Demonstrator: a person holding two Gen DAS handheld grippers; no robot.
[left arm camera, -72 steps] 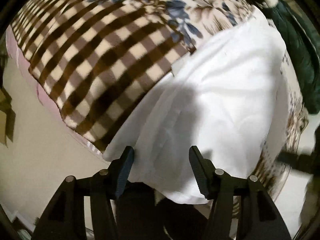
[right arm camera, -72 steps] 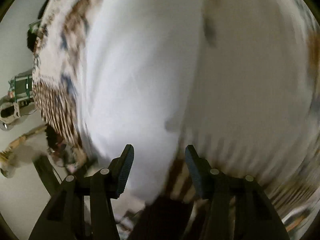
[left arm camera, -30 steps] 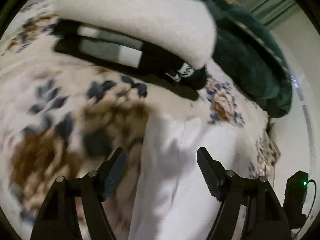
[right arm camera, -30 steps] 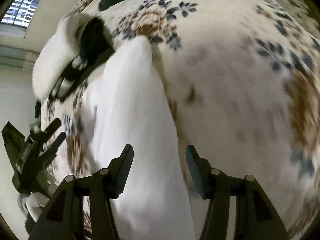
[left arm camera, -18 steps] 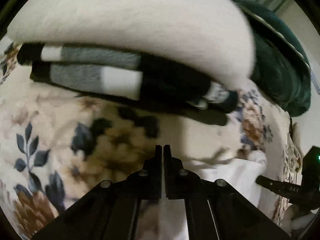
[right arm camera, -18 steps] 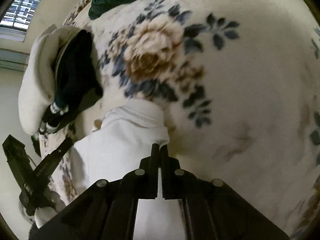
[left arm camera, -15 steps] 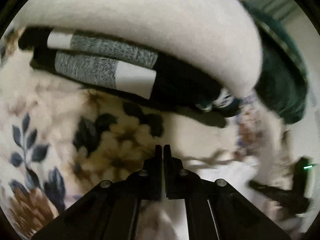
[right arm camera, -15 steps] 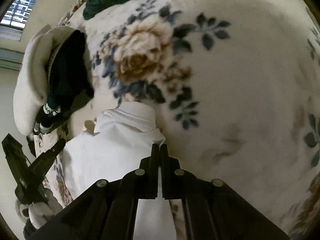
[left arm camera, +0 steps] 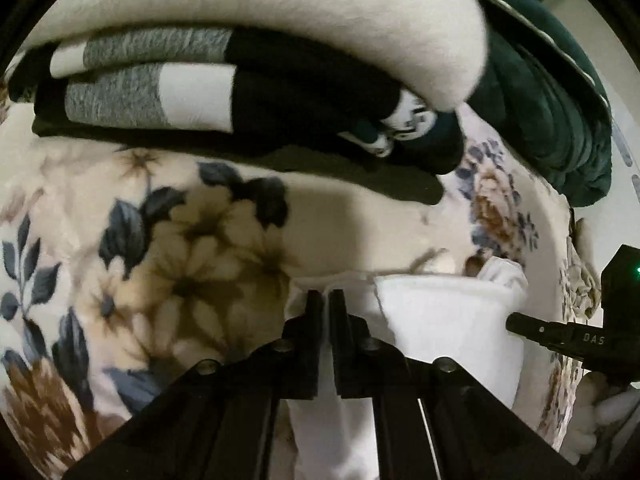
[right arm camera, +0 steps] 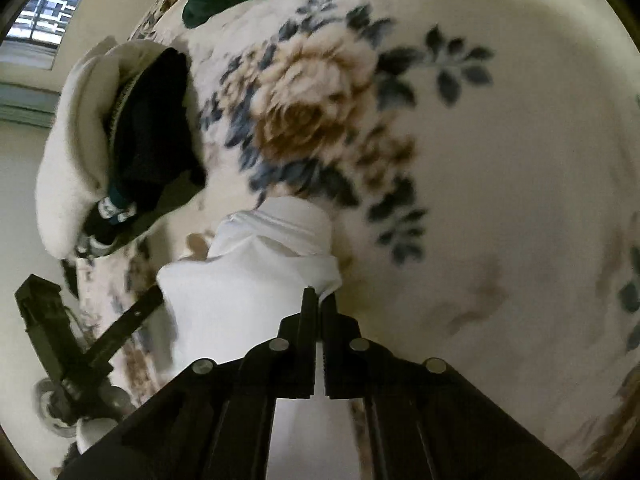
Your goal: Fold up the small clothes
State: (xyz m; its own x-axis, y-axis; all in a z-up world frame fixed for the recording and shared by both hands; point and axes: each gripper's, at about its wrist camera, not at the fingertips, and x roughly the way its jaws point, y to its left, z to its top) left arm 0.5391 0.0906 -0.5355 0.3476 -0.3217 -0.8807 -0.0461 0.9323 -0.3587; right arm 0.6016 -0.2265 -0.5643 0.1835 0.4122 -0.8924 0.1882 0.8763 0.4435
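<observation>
A: Where is the white garment?

B: The white garment [left arm camera: 448,320] lies bunched on the flowered blanket [left arm camera: 192,264], right in front of both tools. In the right wrist view the same cloth [right arm camera: 248,280] is folded over on itself, with a rolled edge at its far end.

A: And the left gripper?

B: The left gripper [left arm camera: 325,300] has its fingers pressed together with a thin fold of the white cloth pinched between them, at the garment's near left edge.

A: The right one?

B: The right gripper [right arm camera: 318,300] is likewise clamped on the cloth, at the corner nearest the big brown flower. From the left camera it shows at the right edge [left arm camera: 560,336], its tip touching the garment's side.

A: What lies around it?

B: Beyond the garment sits a stack of folded clothes [left arm camera: 224,100], black, grey and white, under a fluffy cream blanket [left arm camera: 280,4]. A dark green blanket [left arm camera: 552,92] is heaped further back to the right. A window [right arm camera: 44,8] shows at upper left in the right view.
</observation>
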